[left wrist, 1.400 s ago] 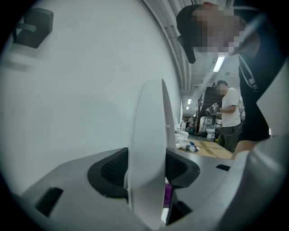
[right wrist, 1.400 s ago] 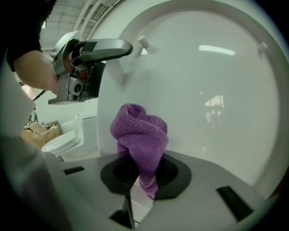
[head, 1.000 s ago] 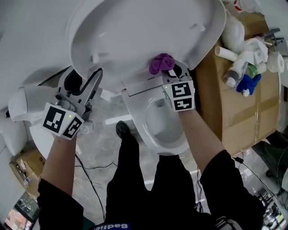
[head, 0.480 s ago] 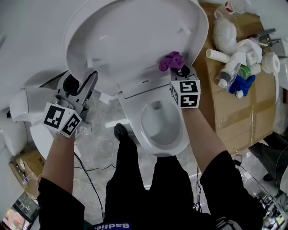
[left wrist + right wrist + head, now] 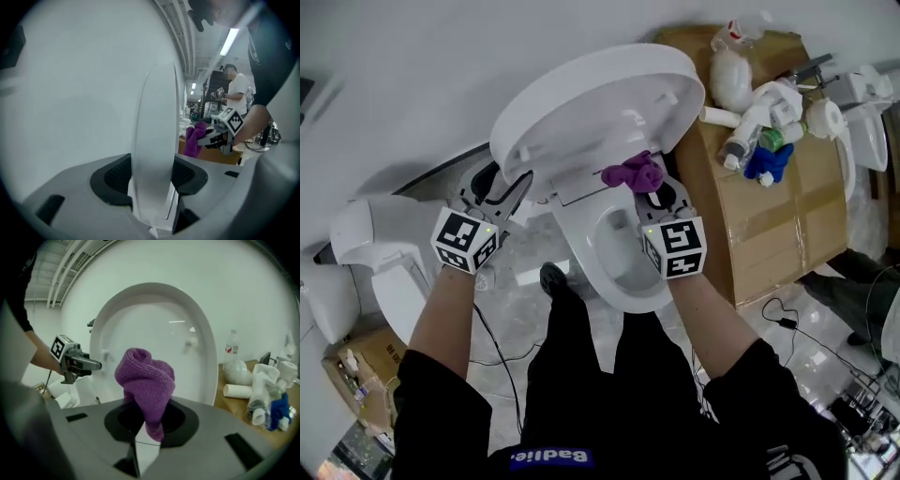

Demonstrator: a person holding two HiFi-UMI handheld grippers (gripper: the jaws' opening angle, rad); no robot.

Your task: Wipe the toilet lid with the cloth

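The white toilet lid (image 5: 598, 108) stands raised, with its inner face toward me. My left gripper (image 5: 514, 190) is shut on the lid's left edge; in the left gripper view that edge (image 5: 157, 140) runs straight up between the jaws of the left gripper (image 5: 154, 190). My right gripper (image 5: 649, 190) is shut on a bunched purple cloth (image 5: 633, 172), held against the lid's lower part near the hinge. The right gripper view shows the cloth (image 5: 145, 380) sticking up out of the right gripper (image 5: 147, 423), the lid (image 5: 154, 319) behind it and the left gripper (image 5: 89, 364) at left.
The open toilet bowl (image 5: 619, 253) lies below the lid. A cardboard box (image 5: 769, 206) at right carries bottles, paper rolls and a blue rag (image 5: 764, 161). More white toilet parts (image 5: 380, 244) stand at left. Cables lie on the floor (image 5: 502, 352). A person (image 5: 236, 96) stands far off.
The head camera has pulled back, so the lid looks smaller. The cloth has moved left along the lid's lower part, from its right edge toward the hinge. The left gripper still holds the lid's edge.
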